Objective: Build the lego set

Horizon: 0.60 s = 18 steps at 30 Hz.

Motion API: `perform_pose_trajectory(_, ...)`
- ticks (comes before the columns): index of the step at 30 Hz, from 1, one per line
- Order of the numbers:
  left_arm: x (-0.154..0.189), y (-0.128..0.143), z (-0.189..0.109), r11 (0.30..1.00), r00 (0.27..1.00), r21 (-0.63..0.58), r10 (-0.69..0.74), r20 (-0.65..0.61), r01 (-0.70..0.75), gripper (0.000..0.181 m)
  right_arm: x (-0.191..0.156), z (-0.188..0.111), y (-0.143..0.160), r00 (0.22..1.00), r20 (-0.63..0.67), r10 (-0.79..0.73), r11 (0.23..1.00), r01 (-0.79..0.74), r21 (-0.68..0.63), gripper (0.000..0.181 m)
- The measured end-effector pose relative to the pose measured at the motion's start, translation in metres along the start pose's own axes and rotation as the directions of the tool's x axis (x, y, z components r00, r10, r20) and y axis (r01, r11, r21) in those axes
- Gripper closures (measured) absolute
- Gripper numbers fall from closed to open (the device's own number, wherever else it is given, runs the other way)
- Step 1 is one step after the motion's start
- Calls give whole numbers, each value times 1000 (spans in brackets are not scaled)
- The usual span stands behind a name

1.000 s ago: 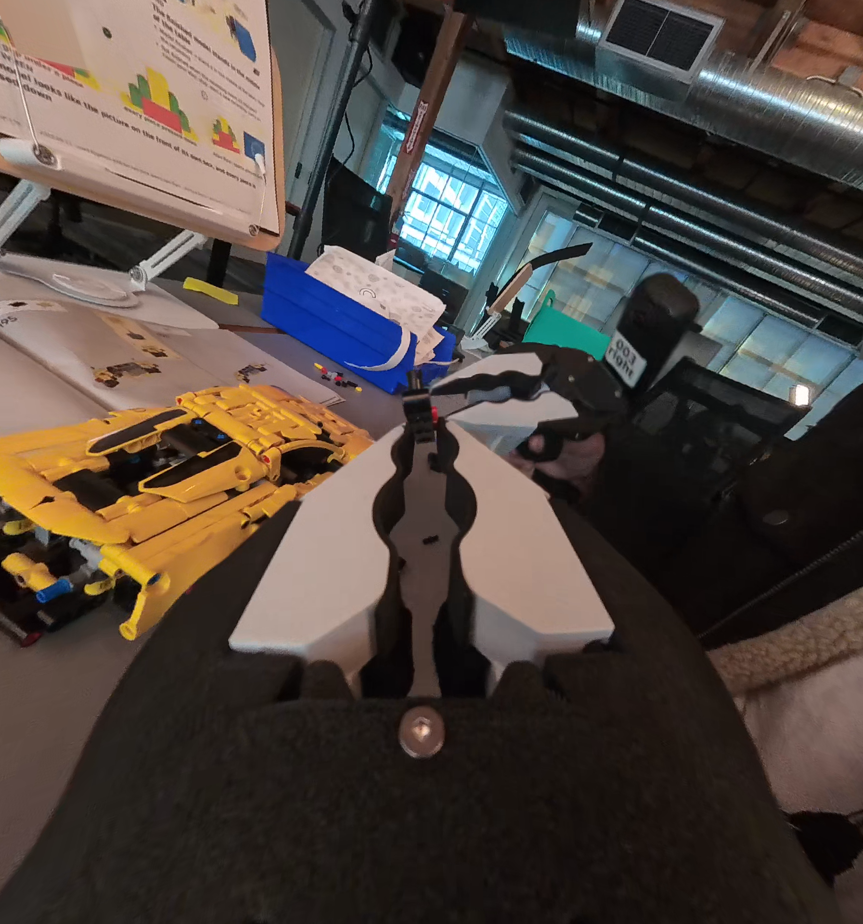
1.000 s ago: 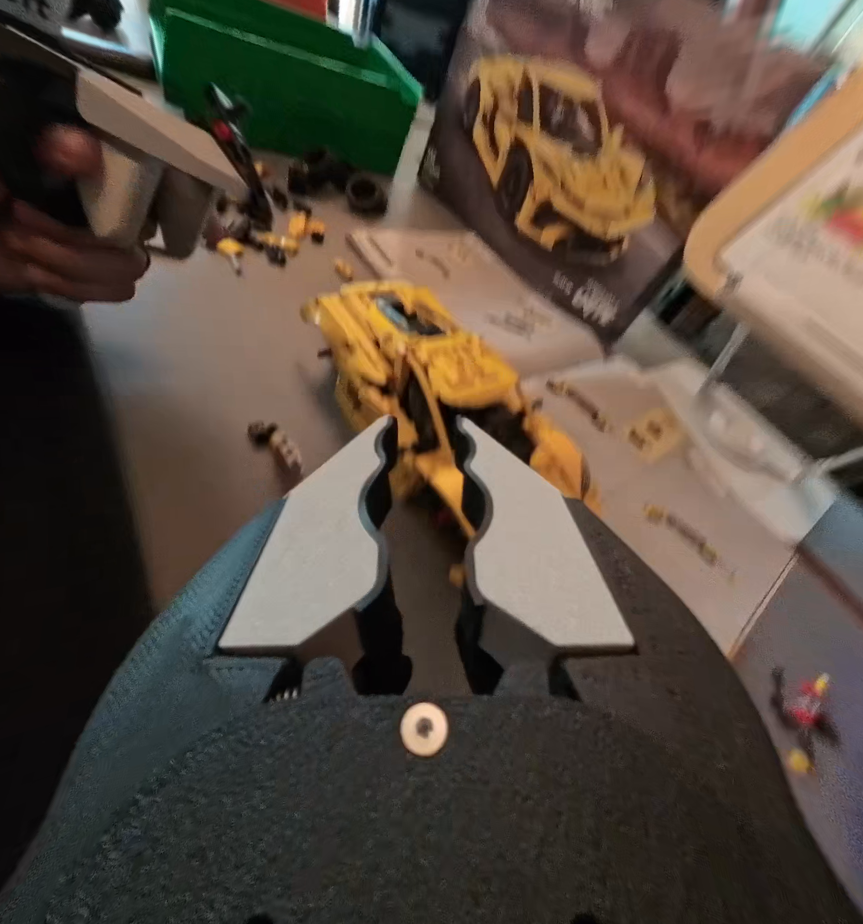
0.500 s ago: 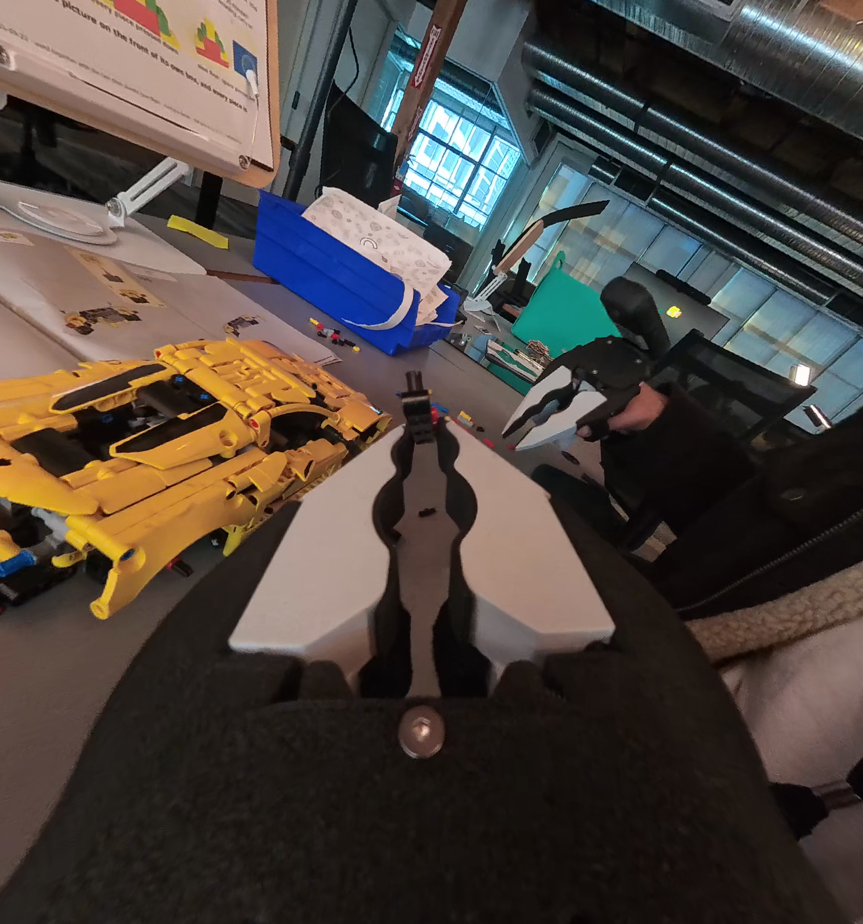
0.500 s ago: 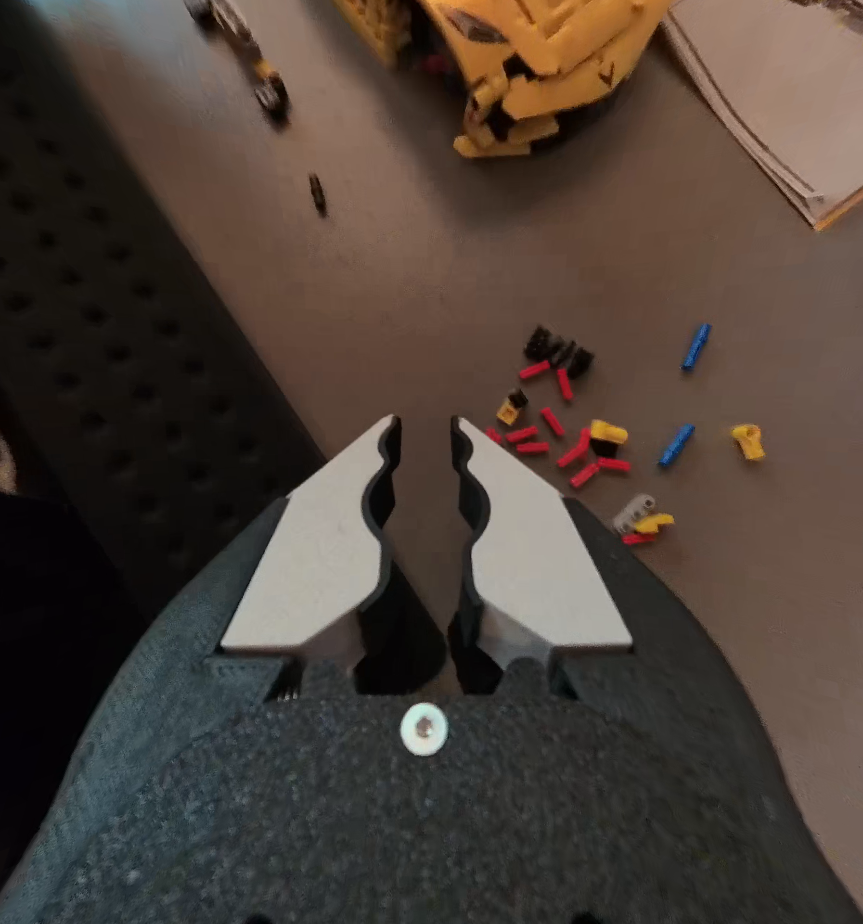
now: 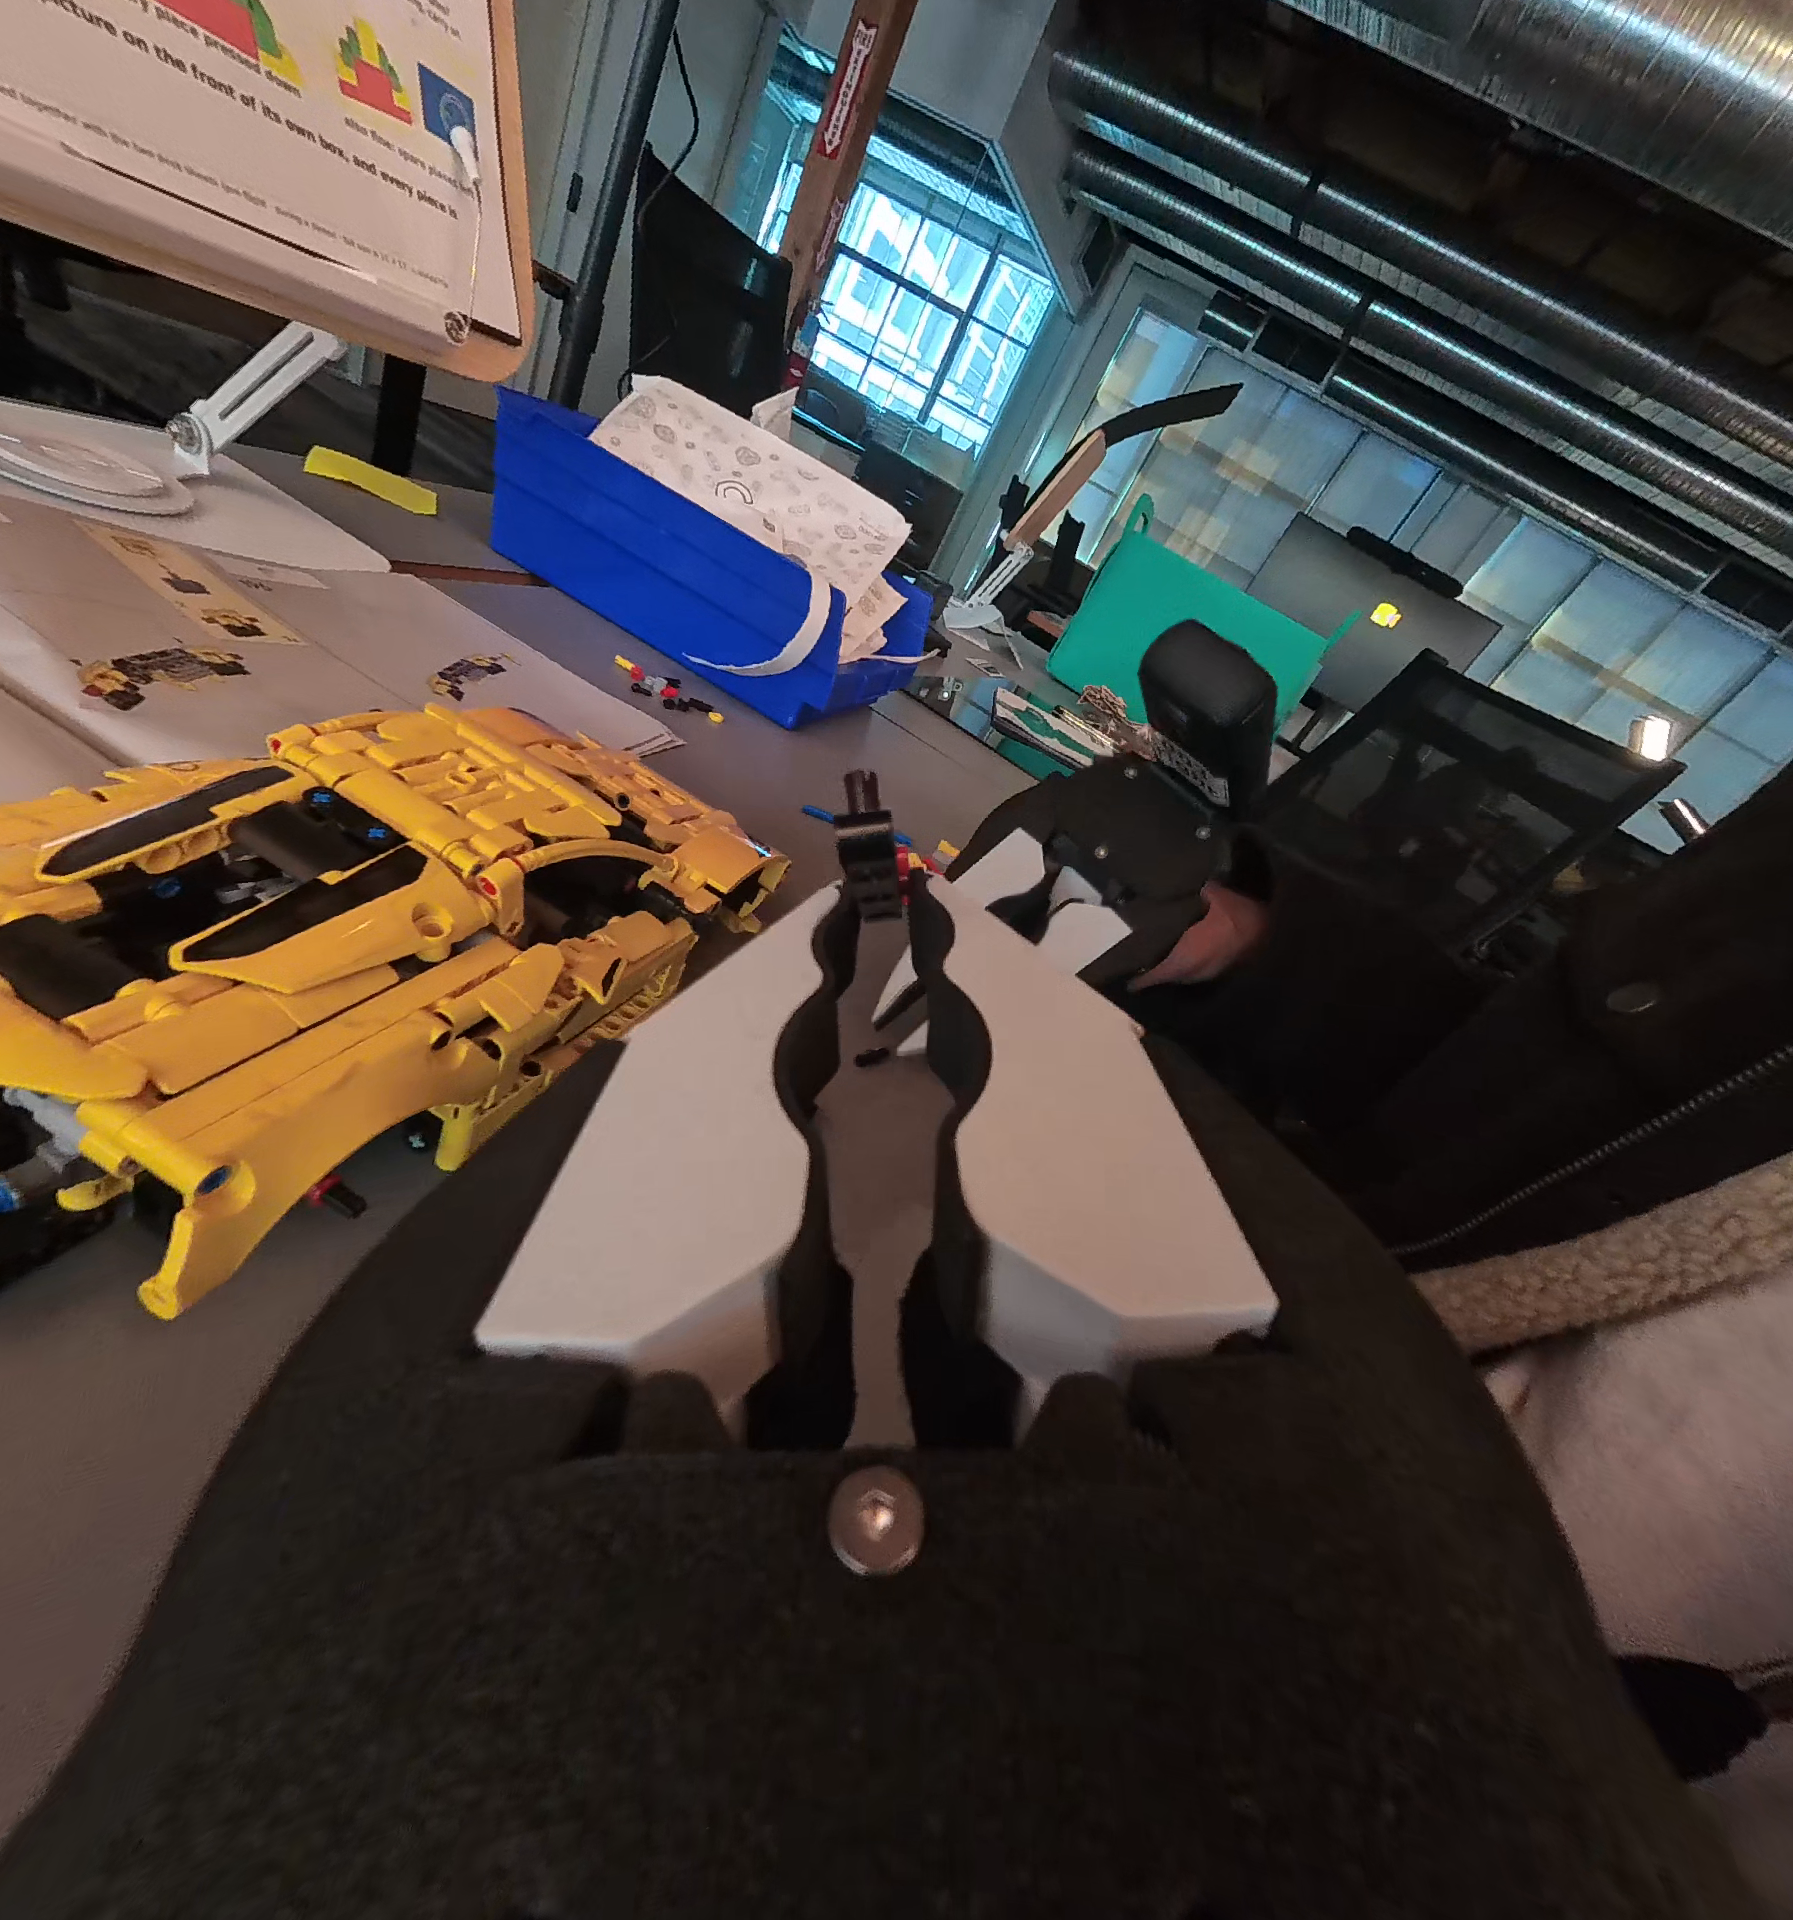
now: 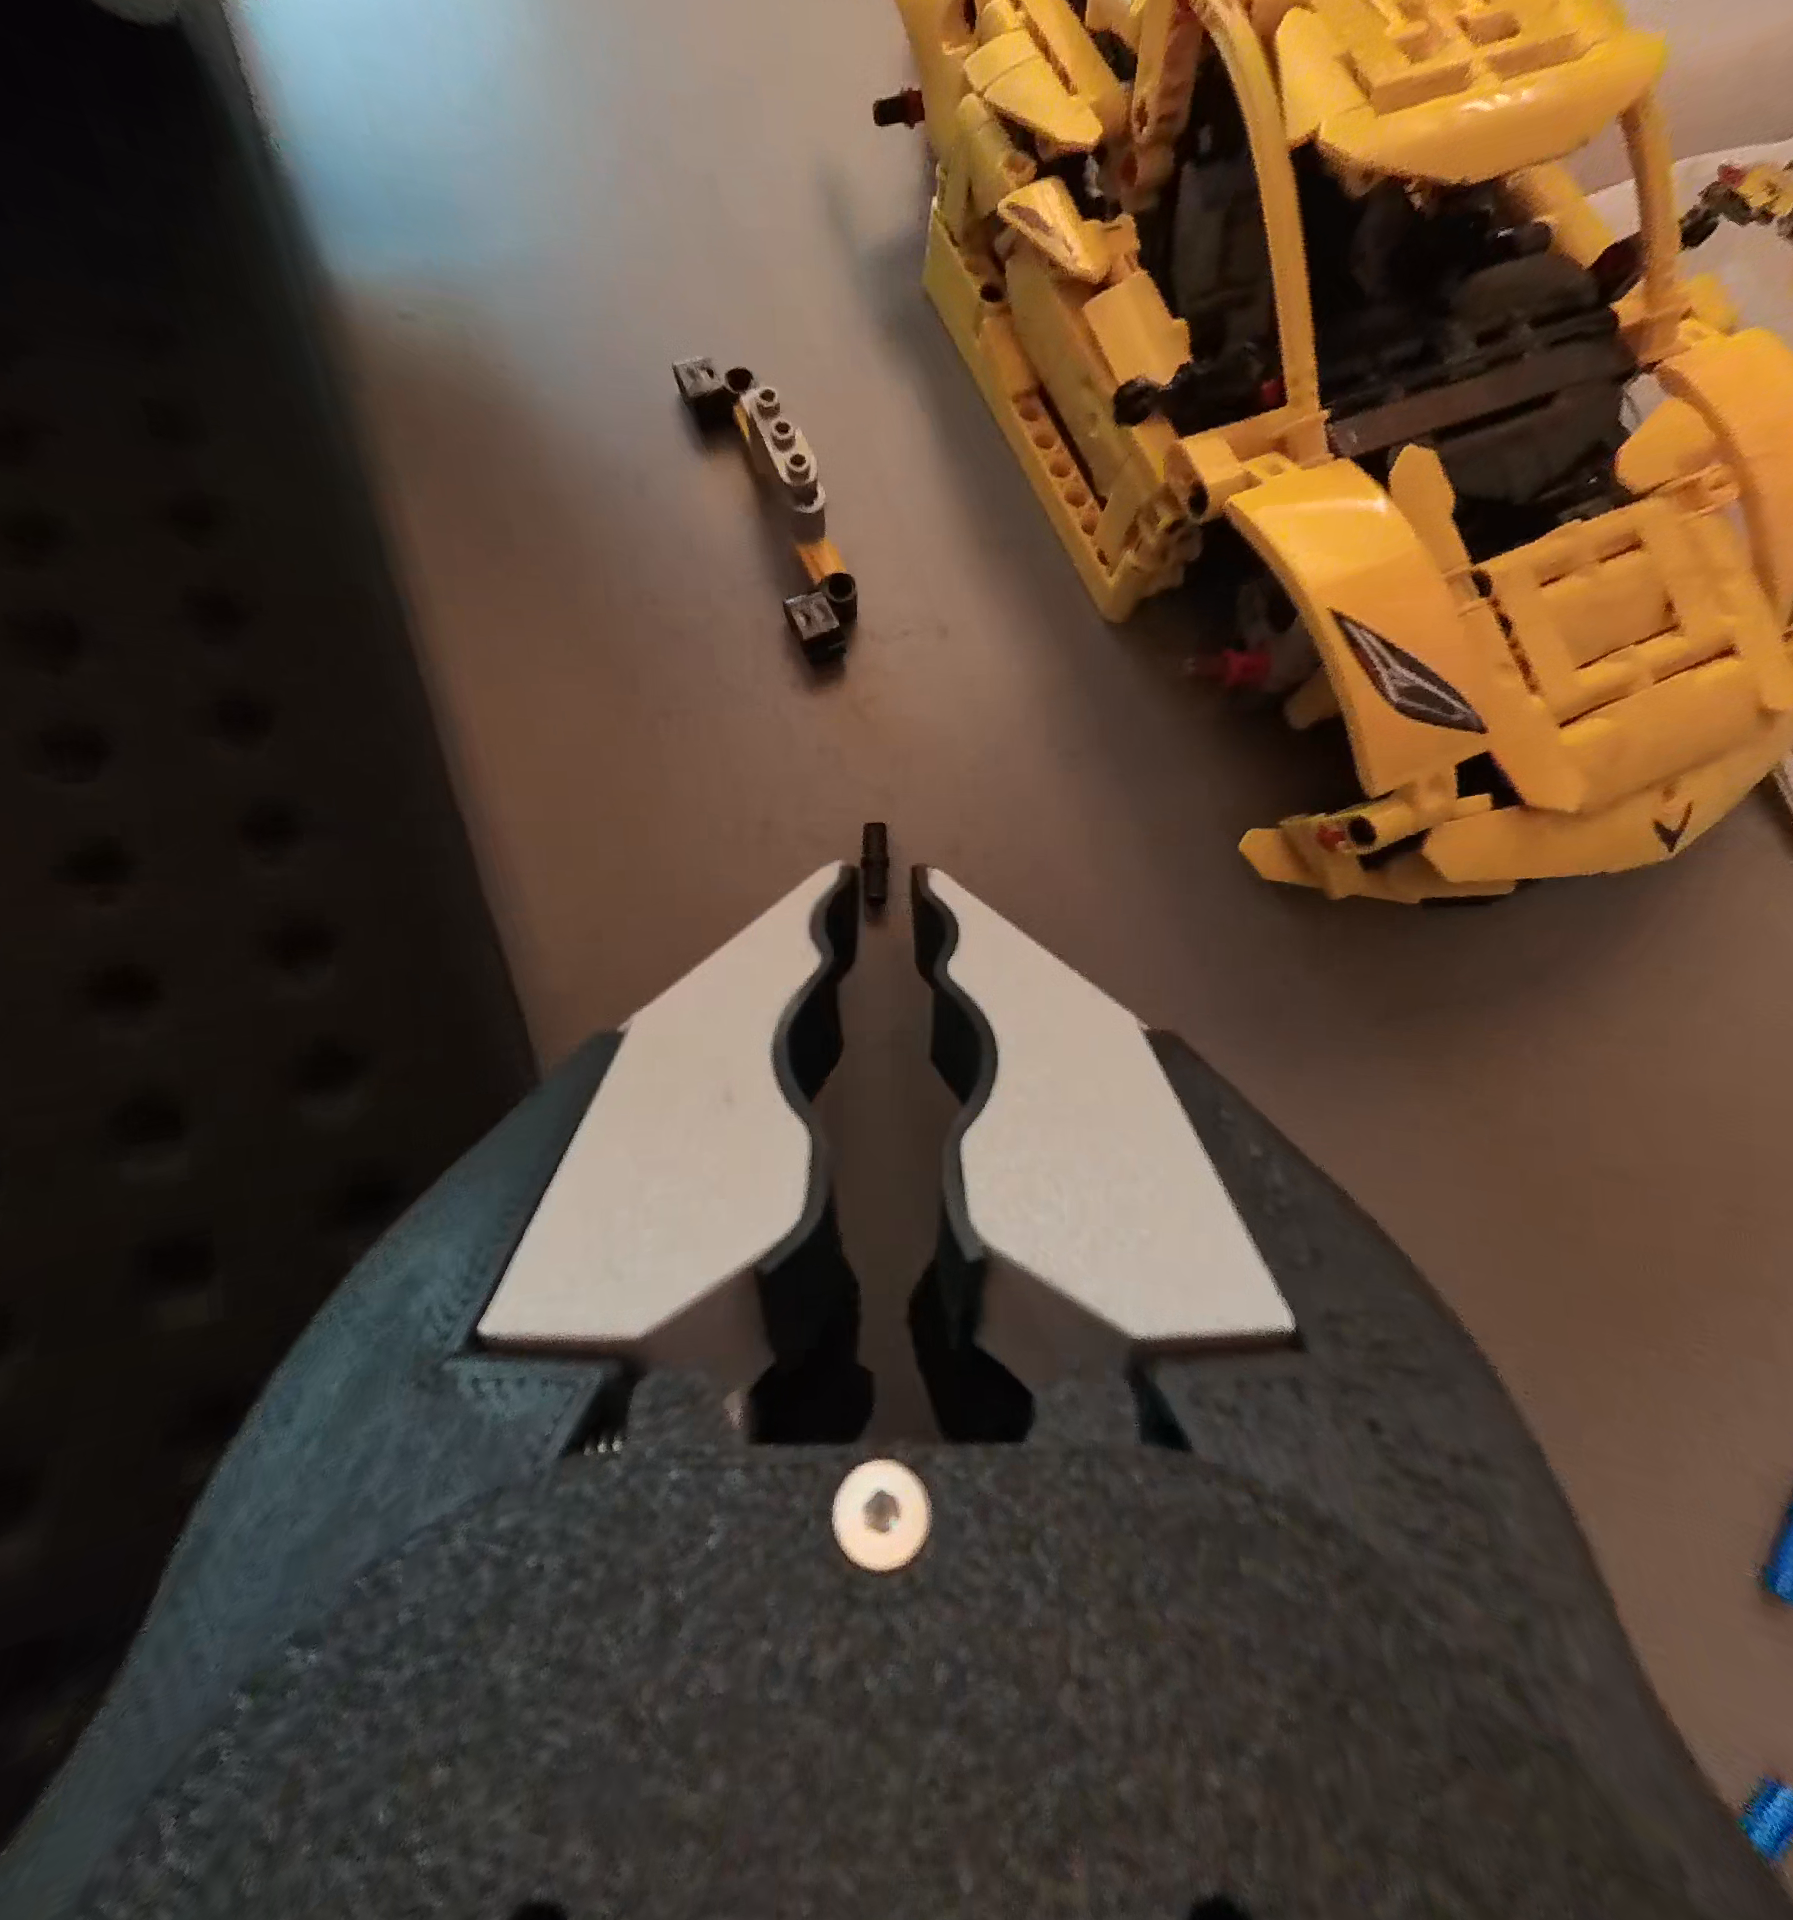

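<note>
Right gripper (image 6: 884, 883) low over the desk (image 6: 601, 748), fingers parted around a tiny black pin (image 6: 874, 860); left gripper (image 5: 879, 899) clenched on a black piece (image 5: 864, 836) beside the yellow car (image 5: 331, 935). A skewed pinch could flick that pin away
</note>
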<state>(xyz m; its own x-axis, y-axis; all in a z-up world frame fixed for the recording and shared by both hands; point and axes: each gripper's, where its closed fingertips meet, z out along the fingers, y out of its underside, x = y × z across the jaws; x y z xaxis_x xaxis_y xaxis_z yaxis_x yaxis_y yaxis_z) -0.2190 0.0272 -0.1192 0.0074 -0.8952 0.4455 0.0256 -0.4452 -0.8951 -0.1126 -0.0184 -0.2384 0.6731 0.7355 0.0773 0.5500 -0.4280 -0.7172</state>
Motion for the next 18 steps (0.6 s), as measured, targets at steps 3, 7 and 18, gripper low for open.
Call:
perform_pose_trajectory(3, 1, 0, 0, 1000, 1000, 1, -2, -6, 2, 173, -1, 7, 3, 999, -14, -36, 999, 36, -9, 178)
perform_pose_trajectory(7, 1, -1, -1, 1000, 1000, 7, -7, -8, 7, 173, 1, -2, -1, 1000, -7, -25, 1000, 25, -12, 178)
perform_pose_trajectory(18, 1, 0, -1, 1000, 999, 8, -27, -18, 27, 172, 71, -224, 180, 918, -248, 311, 364, -356, -861, 178)
